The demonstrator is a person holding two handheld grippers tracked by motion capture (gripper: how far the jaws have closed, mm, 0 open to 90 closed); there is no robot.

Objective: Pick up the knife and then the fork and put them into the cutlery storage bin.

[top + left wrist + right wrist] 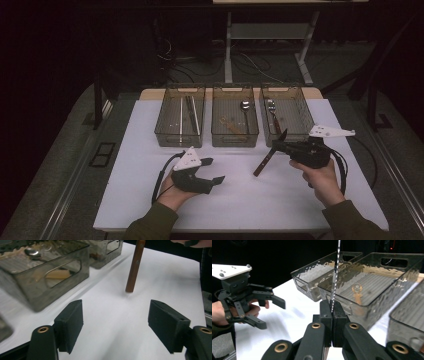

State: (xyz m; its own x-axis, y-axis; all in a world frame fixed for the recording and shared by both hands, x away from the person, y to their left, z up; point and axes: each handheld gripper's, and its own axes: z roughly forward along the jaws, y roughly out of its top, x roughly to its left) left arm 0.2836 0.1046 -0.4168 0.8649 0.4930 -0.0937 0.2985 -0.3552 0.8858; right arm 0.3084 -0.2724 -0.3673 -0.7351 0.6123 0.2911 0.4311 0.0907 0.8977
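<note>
My right gripper (286,146) is shut on the blade of a knife (265,161), whose brown wooden handle slants down to the left and ends just above the white table top. In the right gripper view the thin blade (335,277) rises straight out of the shut gripper (332,315). My left gripper (214,170) rests low at the front left, open, with nothing between its pads. Seen from the left gripper (116,325), its black pads stand wide apart and the knife handle (135,265) hangs farther off. The right gripper view also shows the left gripper (272,314) open.
Three clear bins stand in a row at the back: the left bin (165,120) holds long thin utensils, the middle bin (218,131) a spoon (245,106) and a wooden piece, the right bin (300,112) a fork (272,107). The white table top (150,195) ends near the person's sleeves.
</note>
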